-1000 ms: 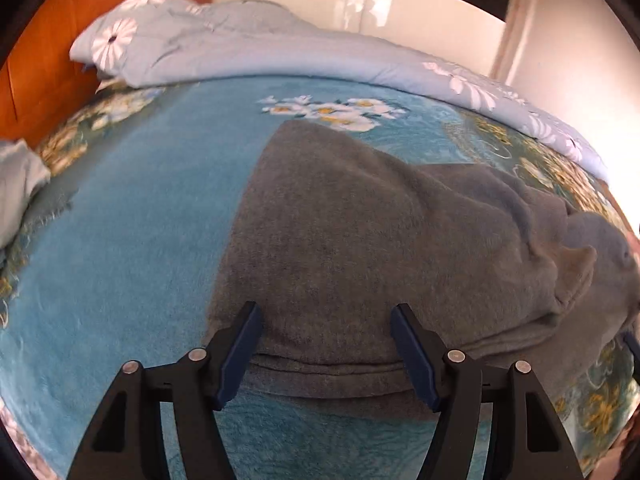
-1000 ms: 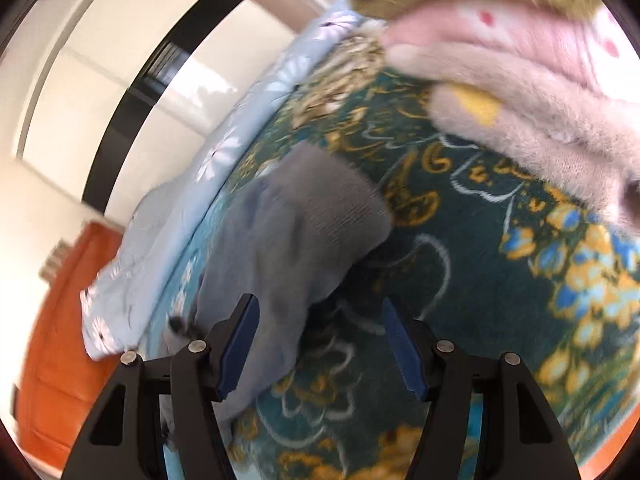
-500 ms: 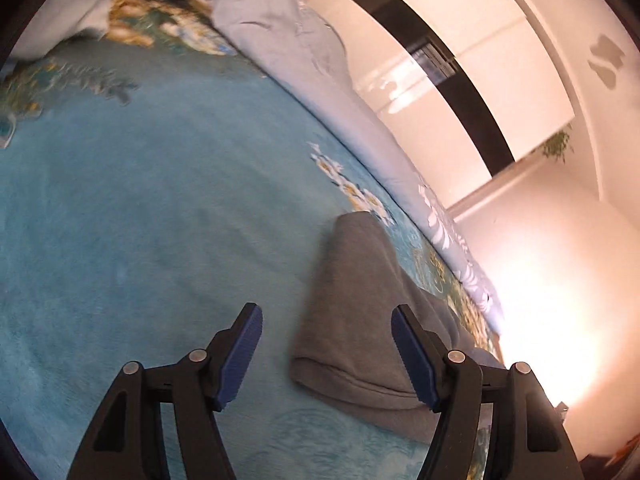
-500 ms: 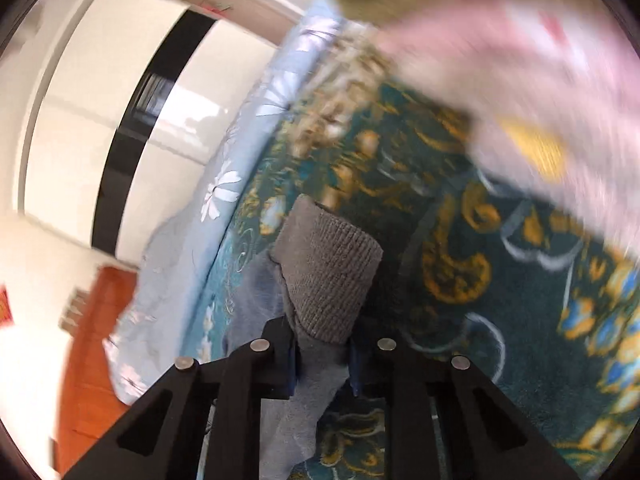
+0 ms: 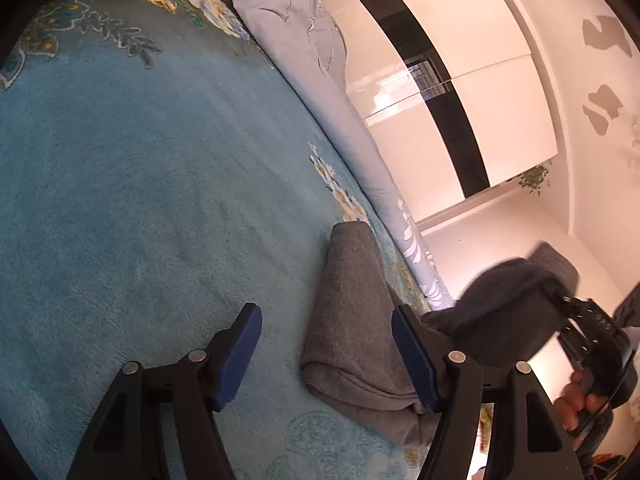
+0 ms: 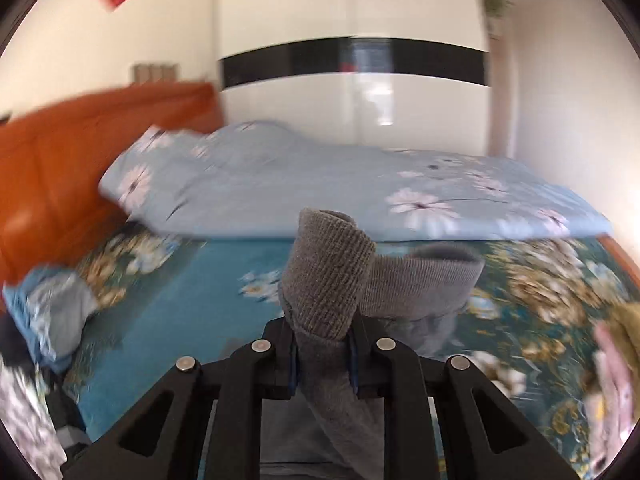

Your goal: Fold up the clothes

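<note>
A grey sweater [image 5: 352, 320] lies partly folded on the teal floral bedspread [image 5: 140, 200]. My left gripper [image 5: 328, 356] is open and empty, tilted, with the sweater's folded edge just inside its right finger. My right gripper [image 6: 322, 360] is shut on the sweater's ribbed grey sleeve cuff [image 6: 328, 272] and holds it lifted above the bed. The right gripper also shows in the left wrist view [image 5: 560, 304], with the raised sleeve [image 5: 504, 300] draped over it.
A pale blue flowered duvet [image 6: 320, 184] lies bunched along the far side of the bed. An orange headboard [image 6: 60, 168] stands at left. Other clothes [image 6: 52, 312] lie at the left edge, and pink and tan garments [image 6: 616, 352] at right.
My right gripper closed on the sleeve cuff and lifted it, swinging to face the headboard side. My left gripper tilted away from the sweater and stayed open.
</note>
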The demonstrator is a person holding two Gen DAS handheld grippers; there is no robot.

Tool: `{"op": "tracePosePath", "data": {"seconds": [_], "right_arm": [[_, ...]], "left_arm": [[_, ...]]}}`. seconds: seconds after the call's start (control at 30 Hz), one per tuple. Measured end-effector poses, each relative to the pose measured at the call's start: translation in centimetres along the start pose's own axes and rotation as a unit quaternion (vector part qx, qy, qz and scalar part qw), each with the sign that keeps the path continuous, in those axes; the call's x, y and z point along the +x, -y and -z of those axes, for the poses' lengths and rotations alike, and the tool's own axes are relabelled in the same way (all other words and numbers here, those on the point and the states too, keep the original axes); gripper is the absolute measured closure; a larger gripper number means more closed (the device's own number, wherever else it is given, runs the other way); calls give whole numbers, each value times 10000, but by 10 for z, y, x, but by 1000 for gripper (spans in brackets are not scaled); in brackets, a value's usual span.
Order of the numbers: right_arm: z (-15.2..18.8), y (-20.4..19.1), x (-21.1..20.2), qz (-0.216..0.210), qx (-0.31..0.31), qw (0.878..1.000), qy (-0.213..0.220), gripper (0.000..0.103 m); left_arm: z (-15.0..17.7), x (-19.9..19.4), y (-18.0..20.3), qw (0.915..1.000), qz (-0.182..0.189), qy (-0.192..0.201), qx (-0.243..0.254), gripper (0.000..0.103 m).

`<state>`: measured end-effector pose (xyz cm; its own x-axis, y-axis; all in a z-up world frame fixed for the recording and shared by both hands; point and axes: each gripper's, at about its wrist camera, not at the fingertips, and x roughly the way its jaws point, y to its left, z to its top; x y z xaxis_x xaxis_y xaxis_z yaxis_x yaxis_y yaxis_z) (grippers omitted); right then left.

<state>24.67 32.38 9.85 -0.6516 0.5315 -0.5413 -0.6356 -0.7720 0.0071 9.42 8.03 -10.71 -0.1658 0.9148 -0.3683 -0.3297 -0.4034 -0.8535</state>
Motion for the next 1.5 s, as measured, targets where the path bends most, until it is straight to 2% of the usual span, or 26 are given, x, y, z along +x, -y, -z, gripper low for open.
{"op": "tracePosePath", "data": {"seconds": [0.1,0.2,0.3,0.43,0.47,0.5,0.53,0.6,0.67,0.77,0.9,1.0,1.07,1.2,1.27,1.37,1.4,1.5], "right_arm": [[39,-59,48,-28,-821,9951,-556,83],[76,-78,82,-42,-1297,9862,-1029,83],[92,-85,85,-20,-1498,9807,-1257,81],[99,-93,69,111,-1907,9737,-1240,79],[100,-94,65,52,-1986,9717,-1276,77],[103,-97,64,-91,-2077,9692,-1321,64],[107,-100,61,-312,-2161,9665,-1347,48],[115,-106,54,-781,-2294,9605,-1370,44],[119,-105,45,-956,-2357,9572,-1381,44],[114,-81,24,-1125,-2024,9651,-1224,44],[105,-30,8,-738,-1389,9813,-1112,44],[104,6,2,-468,-890,9890,-1083,44],[108,22,2,-418,-603,9911,-1110,44],[115,50,2,-357,-141,9919,-1210,44],[119,61,1,-323,24,9912,-1283,44],[123,77,4,-319,235,9895,-1388,44],[124,79,5,-314,294,9890,-1415,44],[123,81,7,-188,356,9891,-1418,44]], "left_arm": [[-1,-4,-3,10000,36,33,-20,32],[-3,-8,-4,10000,-23,76,35,32],[-6,-13,-11,9999,41,125,-72,32],[-7,-12,-12,9999,47,134,-85,32],[-7,-10,-11,9999,3,125,-46,32],[-8,-7,-9,9999,-40,116,-9,32],[-8,-4,-8,9999,-81,107,17,32],[-8,-2,-7,9999,-112,111,26,32],[-8,-4,-7,9999,-82,118,2,32],[-8,-5,3,9999,83,8,113,30],[-14,19,47,9957,356,-355,773,28],[-22,48,90,9857,443,-608,1507,27],[-27,76,117,9774,372,-840,1902,26],[-22,122,139,9654,3,-1261,2283,28],[-13,127,136,9642,-136,-1272,2321,39],[0,120,131,9621,-413,-1059,2479,89],[-2,112,127,9667,-346,-1015,2325,95],[-10,86,114,9785,-145,-882,1861,95]]}}
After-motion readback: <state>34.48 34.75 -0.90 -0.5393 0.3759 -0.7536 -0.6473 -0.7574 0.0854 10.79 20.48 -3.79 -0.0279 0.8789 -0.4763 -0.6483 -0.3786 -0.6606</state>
